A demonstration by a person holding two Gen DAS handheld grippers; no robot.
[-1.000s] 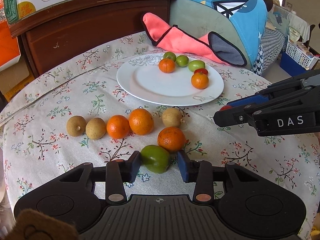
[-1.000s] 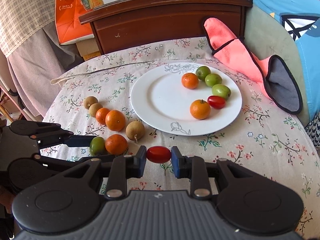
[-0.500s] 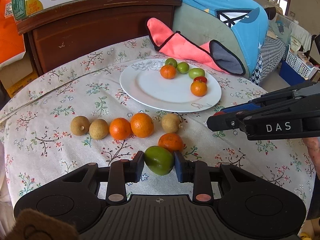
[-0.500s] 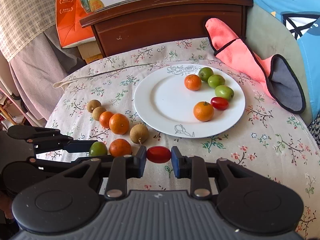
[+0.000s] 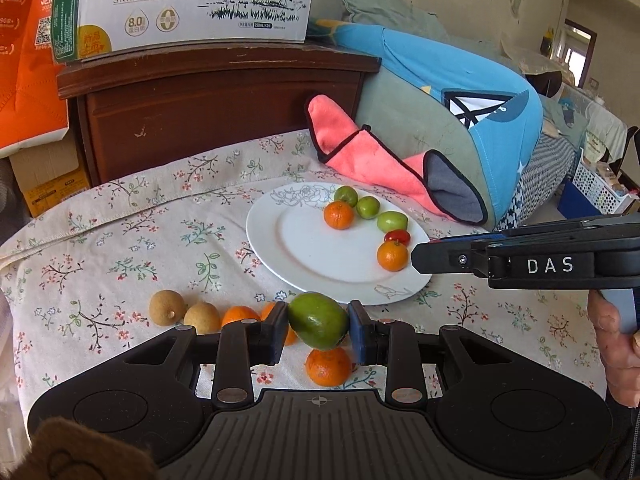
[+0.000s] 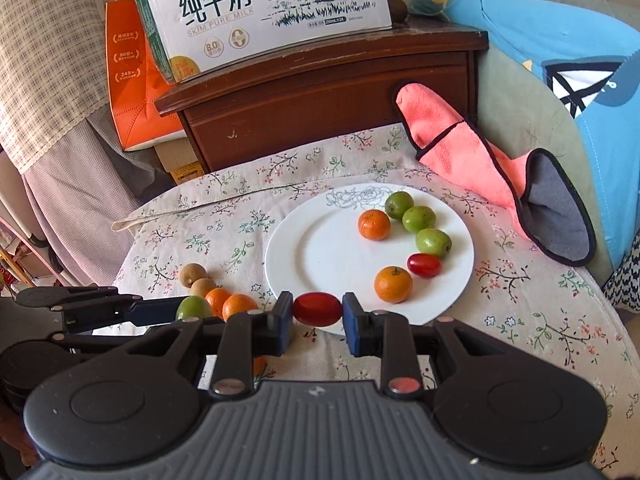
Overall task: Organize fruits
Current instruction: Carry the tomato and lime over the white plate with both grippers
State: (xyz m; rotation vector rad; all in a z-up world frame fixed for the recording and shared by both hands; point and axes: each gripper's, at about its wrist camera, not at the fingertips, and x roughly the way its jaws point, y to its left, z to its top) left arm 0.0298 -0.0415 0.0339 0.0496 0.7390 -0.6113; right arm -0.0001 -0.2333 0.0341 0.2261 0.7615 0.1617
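My left gripper (image 5: 318, 330) is shut on a green fruit (image 5: 318, 326) and holds it above the cloth, short of the white plate (image 5: 304, 248). My right gripper (image 6: 317, 312) is shut on a red cherry tomato (image 6: 317, 309), held just before the plate's (image 6: 320, 256) near rim. The plate holds two oranges, three green fruits and a red tomato (image 6: 424, 265). On the cloth lie two brown longans (image 5: 167, 307), oranges (image 5: 238, 315) and one orange (image 5: 328, 366) under my left gripper.
A floral cloth (image 5: 140, 232) covers the round table. A pink mitt (image 5: 380, 164) lies behind the plate against a blue cushion (image 5: 460, 80). A wooden cabinet (image 5: 216, 108) with a milk carton stands at the back. A hand (image 5: 616, 344) holds the right gripper.
My left gripper closed on the green fruit and lifted it off the cloth toward the plate. My right gripper, still holding the tomato, rose and moved closer to the plate's rim.
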